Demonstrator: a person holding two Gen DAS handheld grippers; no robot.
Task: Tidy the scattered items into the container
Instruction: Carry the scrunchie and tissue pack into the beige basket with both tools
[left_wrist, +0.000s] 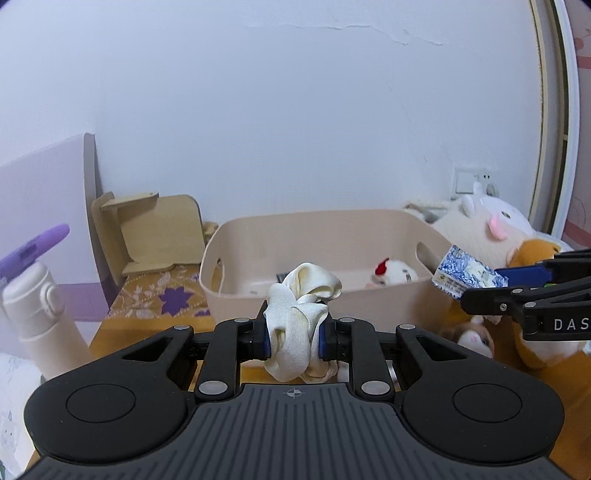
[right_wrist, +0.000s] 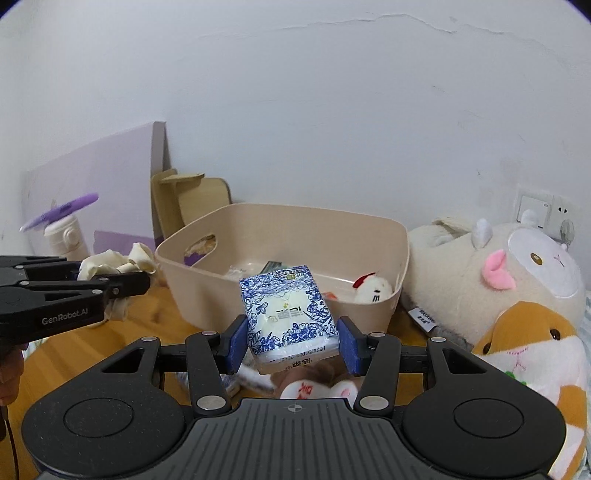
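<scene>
While "GenRobot.AI" left tool (left_wrist: 294, 338) pinches scrunchie (left_wrist: 301, 314), right tool (right_wrist: 293, 341) pinches tissue pack (right_wrist: 290, 314).

I am working over a wooden tabletop (right_wrist: 122, 347) on which a beige bin (right_wrist: 207, 295) is sitting toward the wall. 2 plush toys, a cream cow (right_wrist: 480, 280) and an orange hamster (right_wrist: 532, 354), are lying just right of it. A patterned mat (left_wrist: 159, 291) and a white bottle (left_wrist: 40, 314) are resting at the left.

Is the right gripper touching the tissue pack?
Touching. The right wrist view shows both blue pads of the right gripper pressed against the tissue pack.
</scene>
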